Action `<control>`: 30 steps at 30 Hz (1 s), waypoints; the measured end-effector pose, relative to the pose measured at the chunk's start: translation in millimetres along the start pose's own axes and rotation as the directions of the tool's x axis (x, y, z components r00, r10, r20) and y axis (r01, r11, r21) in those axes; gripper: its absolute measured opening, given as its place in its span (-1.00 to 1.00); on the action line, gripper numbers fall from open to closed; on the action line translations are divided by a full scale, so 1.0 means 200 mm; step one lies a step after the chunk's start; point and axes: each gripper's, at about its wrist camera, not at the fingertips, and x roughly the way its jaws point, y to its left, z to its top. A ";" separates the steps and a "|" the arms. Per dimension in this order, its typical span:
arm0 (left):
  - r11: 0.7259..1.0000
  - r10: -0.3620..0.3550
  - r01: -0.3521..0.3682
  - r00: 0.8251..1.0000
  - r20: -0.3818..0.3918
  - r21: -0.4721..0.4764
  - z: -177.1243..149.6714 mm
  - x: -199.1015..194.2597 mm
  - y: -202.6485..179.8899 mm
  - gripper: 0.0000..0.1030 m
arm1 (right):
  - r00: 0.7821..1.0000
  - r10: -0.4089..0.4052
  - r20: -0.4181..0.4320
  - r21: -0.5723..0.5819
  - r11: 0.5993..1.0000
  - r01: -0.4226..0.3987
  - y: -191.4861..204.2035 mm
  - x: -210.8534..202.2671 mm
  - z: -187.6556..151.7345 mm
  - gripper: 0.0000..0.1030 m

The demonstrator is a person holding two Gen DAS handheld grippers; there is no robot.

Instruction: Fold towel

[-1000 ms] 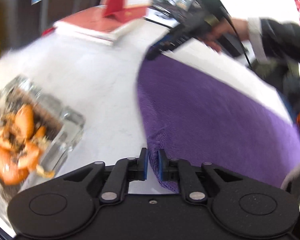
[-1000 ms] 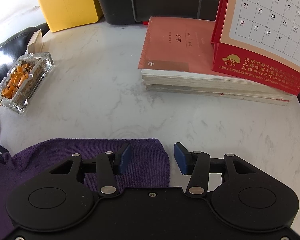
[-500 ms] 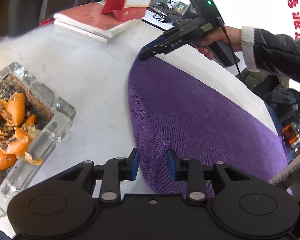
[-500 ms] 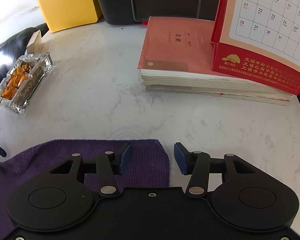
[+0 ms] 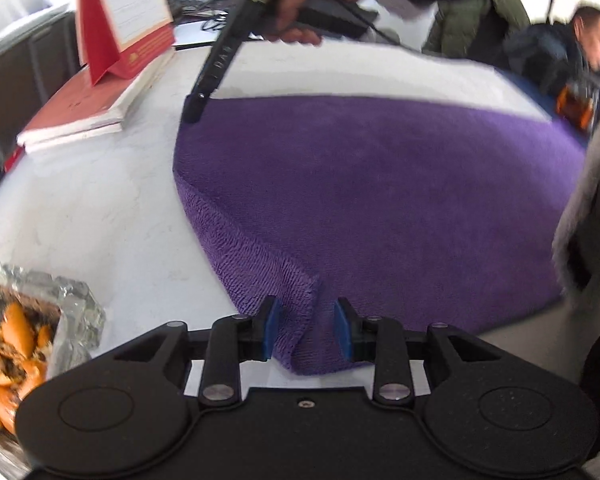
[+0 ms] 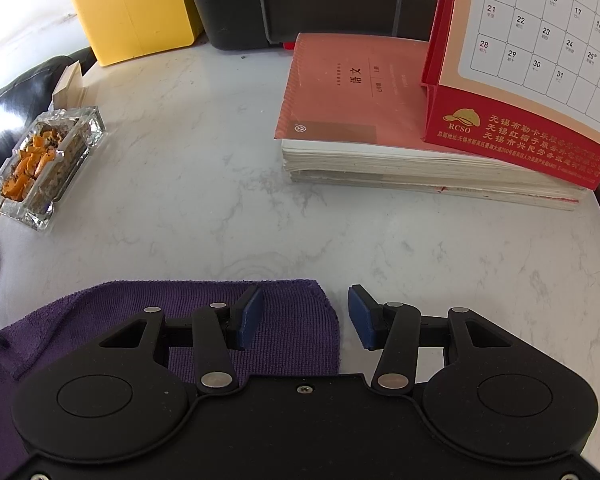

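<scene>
The purple towel (image 5: 380,200) lies flat on the marble table (image 6: 220,200), one raised corner standing between the parted fingers of the left gripper (image 5: 307,332), while the right gripper (image 6: 306,316), likewise unclenched and holding nothing, straddles the neighbouring corner.

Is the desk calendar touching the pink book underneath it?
Touching. In the right wrist view the red desk calendar stands directly on the pink book, its base flat on the cover with no gap.
</scene>
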 end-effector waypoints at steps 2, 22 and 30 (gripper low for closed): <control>1.000 -0.006 0.006 1.000 0.000 -0.014 0.00 0.01 0.02 -0.45 | 1.000 0.001 0.000 0.000 1.000 -0.001 0.00 0.00 0.00 -0.08; 0.848 -0.108 0.170 0.983 0.151 -0.501 -0.04 -0.01 0.30 -0.90 | 1.000 0.015 0.020 0.024 1.000 -0.015 -0.02 0.00 -0.01 -0.32; 0.757 -0.135 0.259 0.960 0.244 -0.600 -0.08 -0.04 0.37 -0.90 | 1.000 0.019 0.013 0.002 1.000 -0.019 0.00 -0.02 -0.01 -0.77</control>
